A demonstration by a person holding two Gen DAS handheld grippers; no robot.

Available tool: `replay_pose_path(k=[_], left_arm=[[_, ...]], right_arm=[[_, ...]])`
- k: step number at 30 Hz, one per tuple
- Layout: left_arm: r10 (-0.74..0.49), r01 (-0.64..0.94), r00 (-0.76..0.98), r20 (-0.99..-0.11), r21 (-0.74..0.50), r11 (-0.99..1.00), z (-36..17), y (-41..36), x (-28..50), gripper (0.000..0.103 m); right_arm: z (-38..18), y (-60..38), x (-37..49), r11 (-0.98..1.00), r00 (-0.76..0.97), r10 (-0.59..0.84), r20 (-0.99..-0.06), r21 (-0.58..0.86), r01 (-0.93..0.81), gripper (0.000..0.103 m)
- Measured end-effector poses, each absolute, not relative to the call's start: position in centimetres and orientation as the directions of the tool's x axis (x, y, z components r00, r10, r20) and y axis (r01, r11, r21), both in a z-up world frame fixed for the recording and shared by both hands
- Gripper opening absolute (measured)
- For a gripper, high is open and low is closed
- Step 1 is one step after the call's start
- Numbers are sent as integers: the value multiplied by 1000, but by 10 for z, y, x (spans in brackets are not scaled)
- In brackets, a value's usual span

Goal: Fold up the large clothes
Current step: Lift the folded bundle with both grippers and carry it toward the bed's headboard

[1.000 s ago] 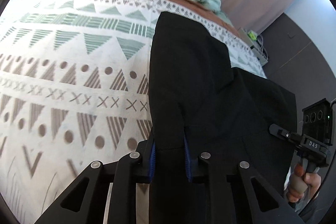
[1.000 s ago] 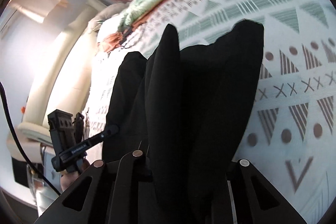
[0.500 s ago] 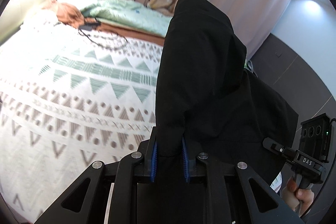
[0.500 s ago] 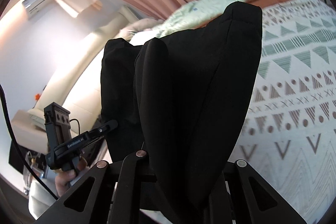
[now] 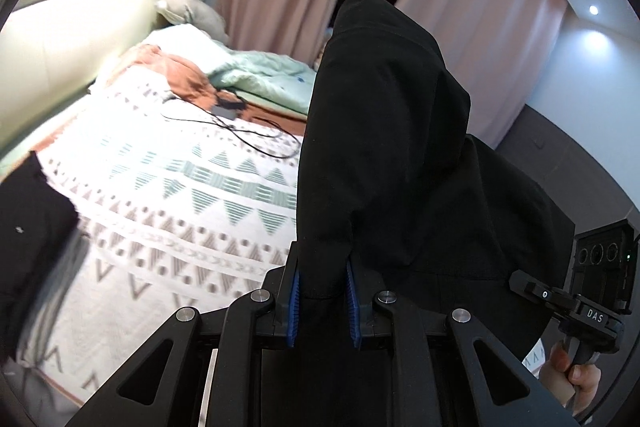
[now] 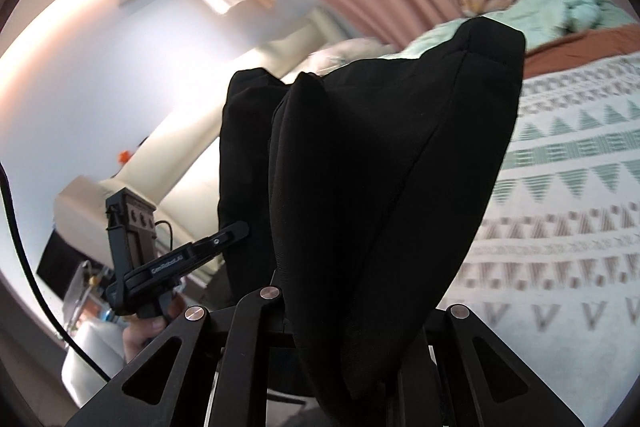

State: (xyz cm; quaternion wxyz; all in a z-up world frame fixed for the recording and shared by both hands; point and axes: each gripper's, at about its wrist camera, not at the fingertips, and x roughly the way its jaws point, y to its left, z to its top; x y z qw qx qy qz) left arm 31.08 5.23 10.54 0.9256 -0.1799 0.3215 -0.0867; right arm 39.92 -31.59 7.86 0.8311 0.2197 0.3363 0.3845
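Above the patterned bed (image 5: pixel 168 195), a black garment (image 5: pixel 384 147) is held raised: its edge is pinched by the left tool (image 5: pixel 322 301), and its folds are clamped by the right tool (image 6: pixel 352 339).

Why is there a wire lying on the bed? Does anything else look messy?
A thin black cable trails loose across the patterned bedspread, right where folding happens. The green quilt is bunched up behind it. The black garment just hangs from both grippers.
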Motion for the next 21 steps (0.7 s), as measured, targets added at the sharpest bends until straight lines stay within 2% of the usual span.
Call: replay_pose_path(k=[11,21], left_arm=[[-144,-82,839,-524,-385,919,132,186,272,19],[-30,-161,867,-498,-336,928,155,263,235,19]], right_arm=[[92,-184,400,511,354,860,-368,622,-593,16],[104,-68,377,397,205,908,-365,597,-697,16]])
